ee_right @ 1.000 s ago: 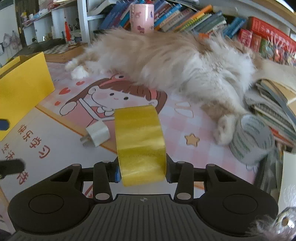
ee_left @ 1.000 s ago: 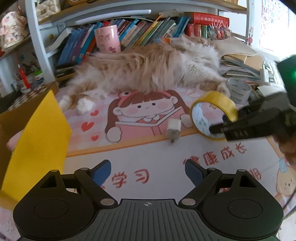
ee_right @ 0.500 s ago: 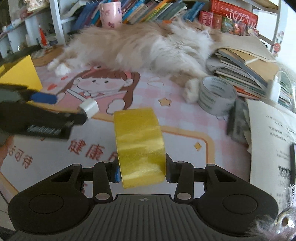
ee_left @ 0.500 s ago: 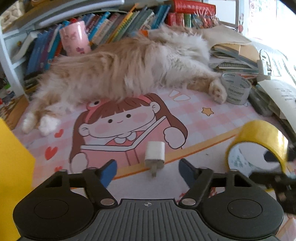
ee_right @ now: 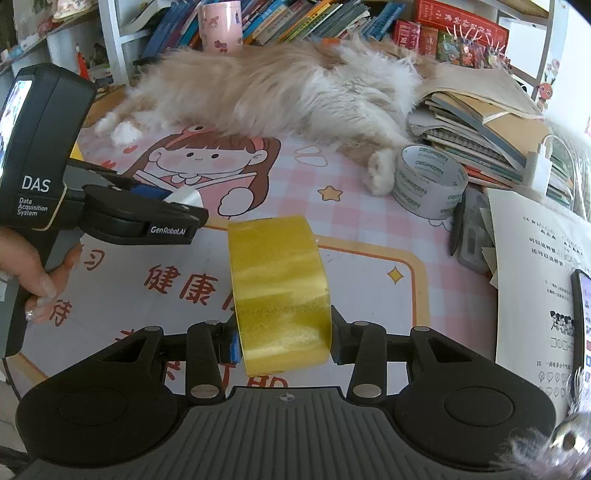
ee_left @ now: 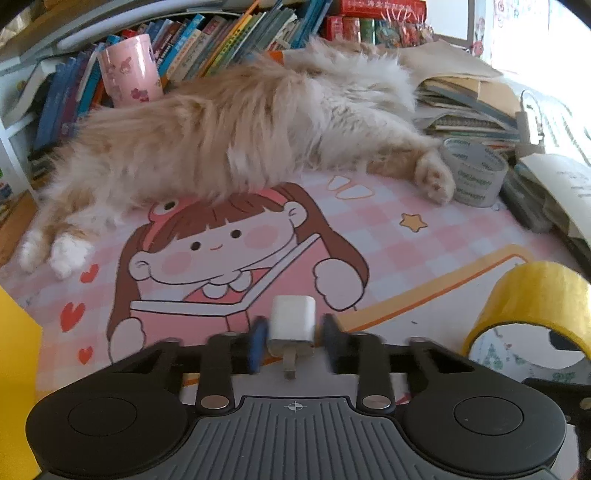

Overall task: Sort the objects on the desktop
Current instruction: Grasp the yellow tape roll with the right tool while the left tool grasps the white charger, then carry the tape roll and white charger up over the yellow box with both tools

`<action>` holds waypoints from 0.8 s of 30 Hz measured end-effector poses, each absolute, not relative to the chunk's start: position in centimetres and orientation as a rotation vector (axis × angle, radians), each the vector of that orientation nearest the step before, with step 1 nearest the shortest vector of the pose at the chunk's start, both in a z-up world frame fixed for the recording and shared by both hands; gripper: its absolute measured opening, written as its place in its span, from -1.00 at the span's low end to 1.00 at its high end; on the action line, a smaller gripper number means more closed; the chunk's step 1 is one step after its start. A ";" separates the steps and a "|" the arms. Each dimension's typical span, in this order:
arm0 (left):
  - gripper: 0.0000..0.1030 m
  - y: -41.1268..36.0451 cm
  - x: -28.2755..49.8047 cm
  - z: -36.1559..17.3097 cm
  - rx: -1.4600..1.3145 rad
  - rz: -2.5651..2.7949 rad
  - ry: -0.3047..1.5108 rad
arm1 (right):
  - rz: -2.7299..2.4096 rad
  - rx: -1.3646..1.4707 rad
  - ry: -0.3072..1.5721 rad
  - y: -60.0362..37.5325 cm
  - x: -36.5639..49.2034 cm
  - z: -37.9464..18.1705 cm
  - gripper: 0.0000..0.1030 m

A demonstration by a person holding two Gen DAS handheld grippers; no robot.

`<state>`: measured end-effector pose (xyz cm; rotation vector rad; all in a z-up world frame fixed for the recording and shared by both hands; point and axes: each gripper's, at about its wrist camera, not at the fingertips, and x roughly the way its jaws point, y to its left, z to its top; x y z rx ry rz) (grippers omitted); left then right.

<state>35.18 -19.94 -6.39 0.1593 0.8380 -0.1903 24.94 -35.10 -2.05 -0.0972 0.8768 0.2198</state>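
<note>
Your left hand-held gripper has just been closing and now pinches the white charger plug low over the cartoon mat on the worktop. Your right hand-held gripper clamps the yellow tape roll beside it. Fluffy cat sprawled behind, grey tape roll by its paw.

The right gripper has a roll of yellow tape pinched between its pads, standing on edge over the cartoon desk mat. Off to the left, a hand holds the left gripper, clamped on a small white charger plug. A big fluffy cat sprawls across the back of the mat, its paw touching a grey tape roll. A pink cup stands by the shelved books, and a messy stack of notebooks sits on the right.
</note>
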 end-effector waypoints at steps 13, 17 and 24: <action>-0.54 -16.3 30.8 -3.2 -0.012 -0.191 0.845 | 0.213 -0.068 0.823 -34.6 25.4 -0.2 -0.28; -0.54 -14.5 28.7 -1.9 -0.085 -0.173 0.834 | 0.226 -0.003 0.815 -34.6 25.6 0.4 -0.33; -0.54 -12.5 25.4 -0.9 -0.118 -0.120 0.807 | 0.218 -0.074 0.788 -33.1 25.3 0.7 -0.33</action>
